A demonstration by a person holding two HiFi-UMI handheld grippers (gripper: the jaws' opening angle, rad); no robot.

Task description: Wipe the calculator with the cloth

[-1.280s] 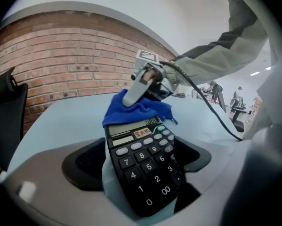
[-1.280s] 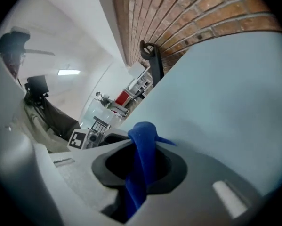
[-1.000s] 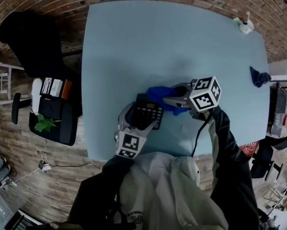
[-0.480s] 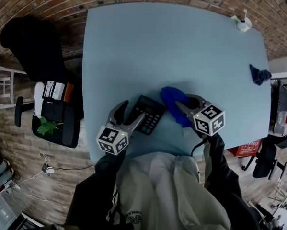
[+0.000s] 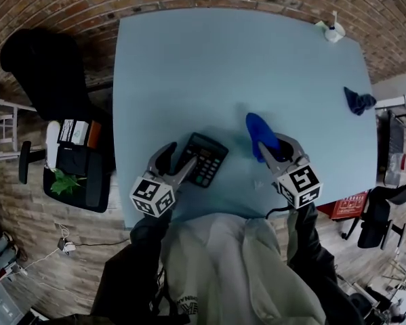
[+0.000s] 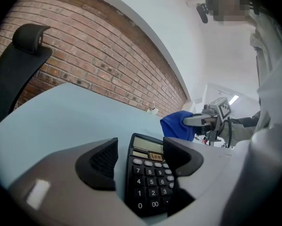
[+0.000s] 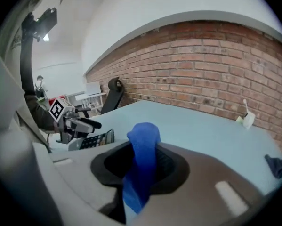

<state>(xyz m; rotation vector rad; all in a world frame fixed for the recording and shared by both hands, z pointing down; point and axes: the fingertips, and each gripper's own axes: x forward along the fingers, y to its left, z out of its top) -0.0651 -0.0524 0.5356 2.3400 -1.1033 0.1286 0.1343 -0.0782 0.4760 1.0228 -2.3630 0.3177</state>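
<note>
A black calculator lies flat on the light blue table near its front edge. My left gripper is at the calculator's near left corner. Its jaws have just been closing. In the left gripper view the calculator shows between the jaws of my left gripper, with a gap beside the left pad. To the calculator's right, my right gripper is shut on a bright blue cloth. The cloth stands up out of the pinched jaws of my right gripper, off the table.
A second, dark blue cloth lies at the table's right edge. A small white object stands at the far right corner. A black chair and a black stand with a plant are left of the table. A brick wall runs behind.
The calculator was in my left gripper's jaws against the cloth; now it lies flat on the table. The right gripper has carried the cloth off to the right. The left gripper drew back left.
</note>
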